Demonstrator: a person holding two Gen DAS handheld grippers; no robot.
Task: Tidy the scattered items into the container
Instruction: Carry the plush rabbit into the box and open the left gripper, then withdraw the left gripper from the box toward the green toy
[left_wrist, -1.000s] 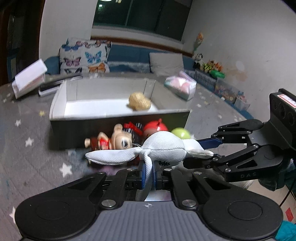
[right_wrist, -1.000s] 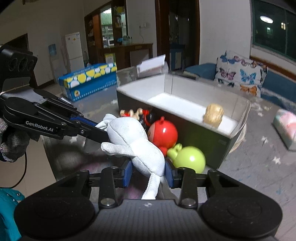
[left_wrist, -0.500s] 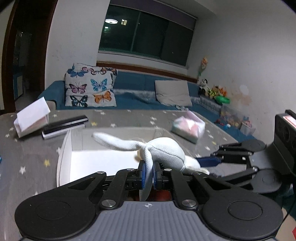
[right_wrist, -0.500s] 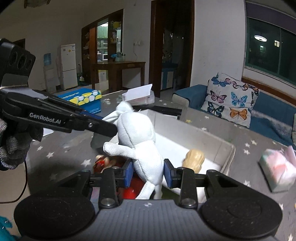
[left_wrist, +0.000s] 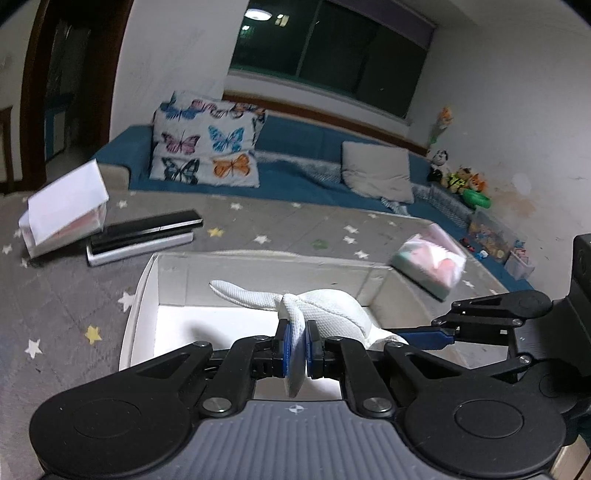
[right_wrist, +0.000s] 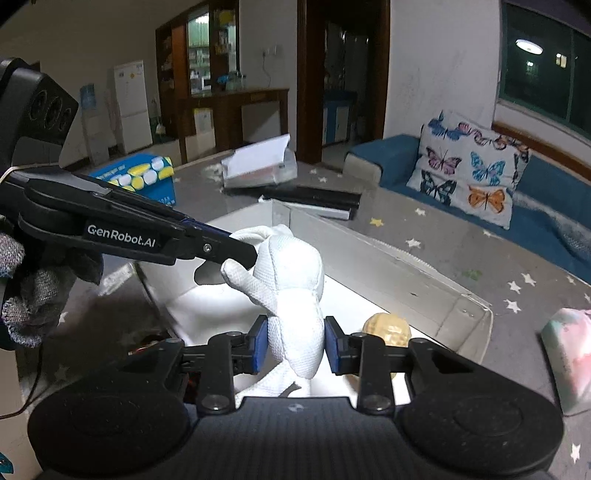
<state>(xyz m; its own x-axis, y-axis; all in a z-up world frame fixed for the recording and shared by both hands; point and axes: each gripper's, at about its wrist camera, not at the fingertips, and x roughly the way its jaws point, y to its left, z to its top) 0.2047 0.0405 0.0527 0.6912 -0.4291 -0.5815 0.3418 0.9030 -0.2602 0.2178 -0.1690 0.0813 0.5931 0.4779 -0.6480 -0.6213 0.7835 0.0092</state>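
A white stuffed rabbit (left_wrist: 332, 314) hangs over the inside of the open cardboard box (left_wrist: 140, 295), held from two sides. My left gripper (left_wrist: 296, 349) is shut on one of its thin fabric ears. In the right wrist view my right gripper (right_wrist: 294, 349) is shut on the rabbit's (right_wrist: 291, 288) body, and the left gripper (right_wrist: 240, 253) comes in from the left onto the ear. A tan walnut-shaped toy (right_wrist: 386, 328) lies on the box's (right_wrist: 406, 266) white floor. The toys lying in front of the box are hidden behind the grippers.
A white flip-lid box (left_wrist: 62, 210) and black and silver flat devices (left_wrist: 144, 236) lie beyond the box on the grey star-patterned cloth (left_wrist: 55, 314). A pastel tissue pack (left_wrist: 428, 266) sits at the right. A blue sofa with butterfly cushions (left_wrist: 207, 151) stands behind.
Both grippers carried the rabbit up from in front of the box and forward over its interior. The red, green and doll toys by the box front have dropped out of sight.
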